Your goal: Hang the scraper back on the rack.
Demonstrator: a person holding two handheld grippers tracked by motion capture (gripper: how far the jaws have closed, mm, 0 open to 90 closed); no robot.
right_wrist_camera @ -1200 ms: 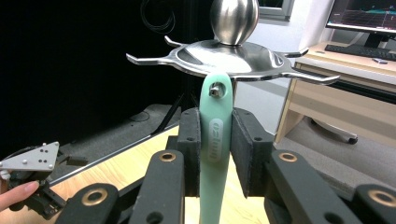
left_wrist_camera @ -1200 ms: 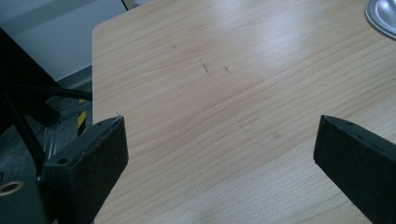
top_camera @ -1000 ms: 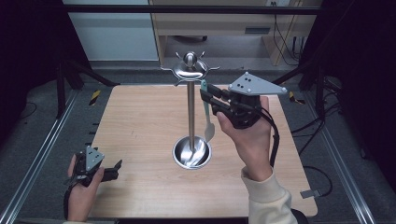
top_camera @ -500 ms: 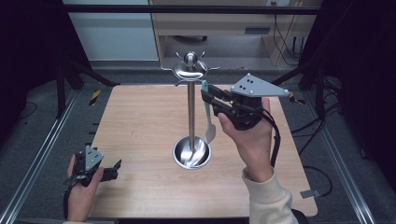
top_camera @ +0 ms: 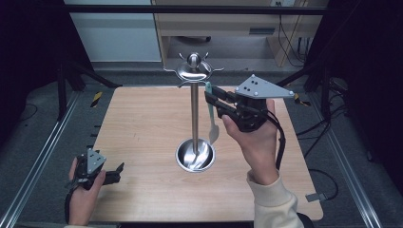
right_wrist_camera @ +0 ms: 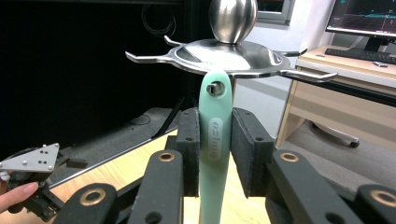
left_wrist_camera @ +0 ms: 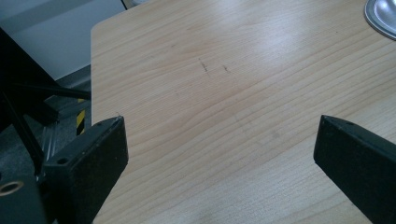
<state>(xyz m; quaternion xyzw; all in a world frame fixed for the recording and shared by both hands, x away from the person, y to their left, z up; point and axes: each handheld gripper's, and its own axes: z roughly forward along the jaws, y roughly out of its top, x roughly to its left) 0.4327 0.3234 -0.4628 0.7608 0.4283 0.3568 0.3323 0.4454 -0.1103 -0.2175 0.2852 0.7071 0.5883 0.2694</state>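
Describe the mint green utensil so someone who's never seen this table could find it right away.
Start at the tall steel stand in the middle of the wooden table. Just right of its pole, the mint green utensil hangs upright under the hooked top, with the right hand-held gripper around its handle. It is the one pale green, plastic-looking thing among shiny metal and black parts.

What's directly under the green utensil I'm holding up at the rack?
The rack's shiny round base dish lies below the green utensil. The dish looks empty, though reflections blur its inside.
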